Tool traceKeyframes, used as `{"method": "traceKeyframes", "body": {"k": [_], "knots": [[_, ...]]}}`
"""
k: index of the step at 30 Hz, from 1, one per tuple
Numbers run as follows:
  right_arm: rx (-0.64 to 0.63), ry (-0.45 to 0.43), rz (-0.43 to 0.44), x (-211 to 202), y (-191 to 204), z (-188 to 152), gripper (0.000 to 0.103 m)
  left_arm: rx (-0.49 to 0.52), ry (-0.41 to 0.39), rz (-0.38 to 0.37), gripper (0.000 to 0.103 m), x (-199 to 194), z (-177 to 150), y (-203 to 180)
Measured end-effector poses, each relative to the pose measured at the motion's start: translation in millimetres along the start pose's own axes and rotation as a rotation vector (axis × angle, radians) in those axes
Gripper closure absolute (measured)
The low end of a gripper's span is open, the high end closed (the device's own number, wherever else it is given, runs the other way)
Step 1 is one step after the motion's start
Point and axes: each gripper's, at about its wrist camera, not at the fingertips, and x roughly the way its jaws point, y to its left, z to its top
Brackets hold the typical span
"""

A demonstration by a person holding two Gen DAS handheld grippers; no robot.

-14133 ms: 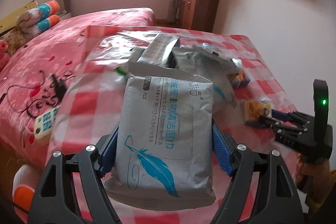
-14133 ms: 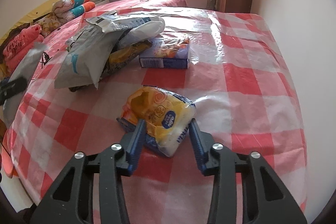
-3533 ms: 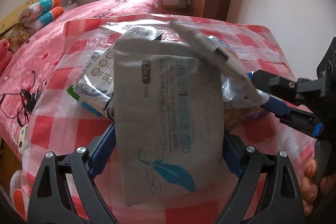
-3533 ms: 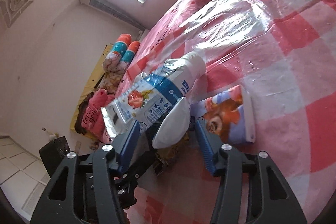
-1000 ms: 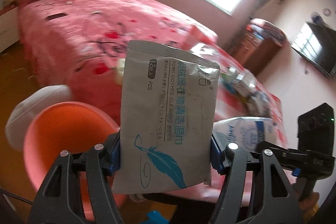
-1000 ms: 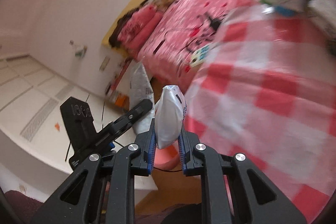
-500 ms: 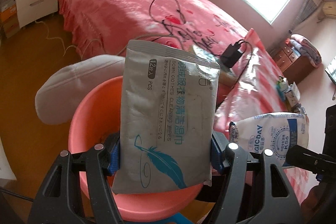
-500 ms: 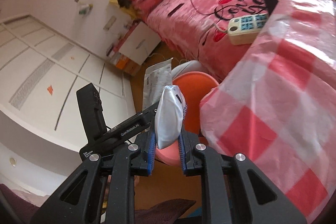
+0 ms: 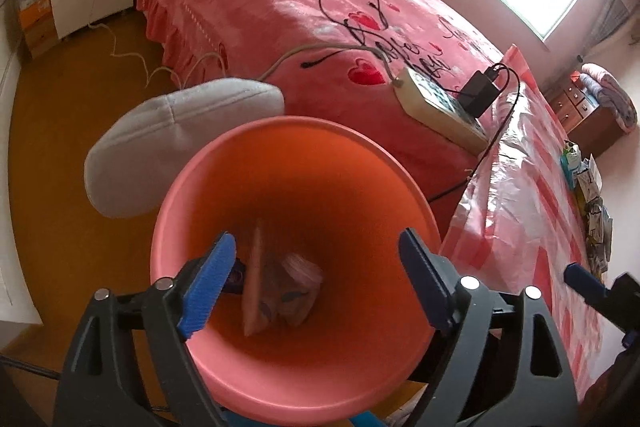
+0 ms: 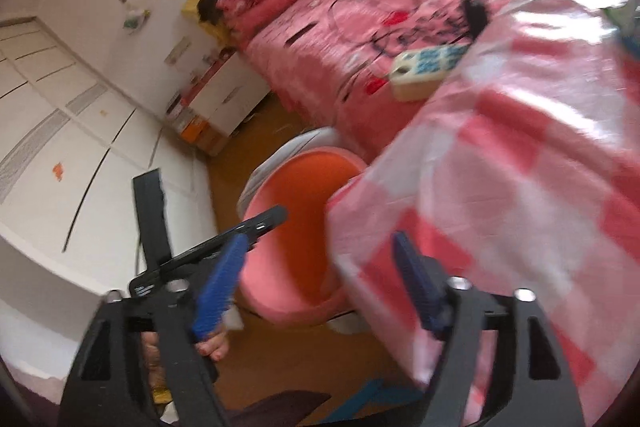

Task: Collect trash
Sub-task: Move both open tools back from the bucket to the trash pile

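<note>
**Both tongs empty over the bin**

Deep in the pink bin (image 9: 280, 379), near its bottom: flat wrappers (image 9: 280, 291), one standing on edge, blurred. More trash (image 9: 592, 203) heaped far right on the checked desk (image 9: 532, 195). Probably light, thin and crinkly, slick film; best pinched across a flat face or a stiff sealed edge, not squeezed hard.

Left tongs (image 9: 320, 283) spread wide above the bin mouth, gripping nothing, touching nothing. Right tongs (image 10: 320, 287) likewise wide apart and empty, hanging between the bin (image 10: 288, 287) and the desk edge (image 10: 500, 227), picture smeared.
</note>
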Motion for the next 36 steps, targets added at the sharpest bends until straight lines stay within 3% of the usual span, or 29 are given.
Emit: {"method": "traceKeyframes", "body": {"k": [10, 20, 23, 36], "knots": [[-0.012, -0.16, -0.214, -46.0, -34.8, -28.1, 0.015, 0.084, -0.061, -0.036, 0.014, -13.4, -2.6, -31.6], [0.037, -0.231, -0.274, -68.6, -67.0, -46.2, 0.015, 0.247, -0.079, -0.057, 0.013, -26.0, -8.2, -83.1], [0.029, -0.258, -0.301, -76.5, -71.6, -49.3, 0.01, 0.291, -0.098, -0.051, 0.013, -31.8, -10.3, -97.8], [0.065, -0.366, -0.367, -118.6, -112.3, -64.7, 0.01, 0.409, -0.12, -0.103, 0.013, -49.2, -16.3, -170.3]]}}
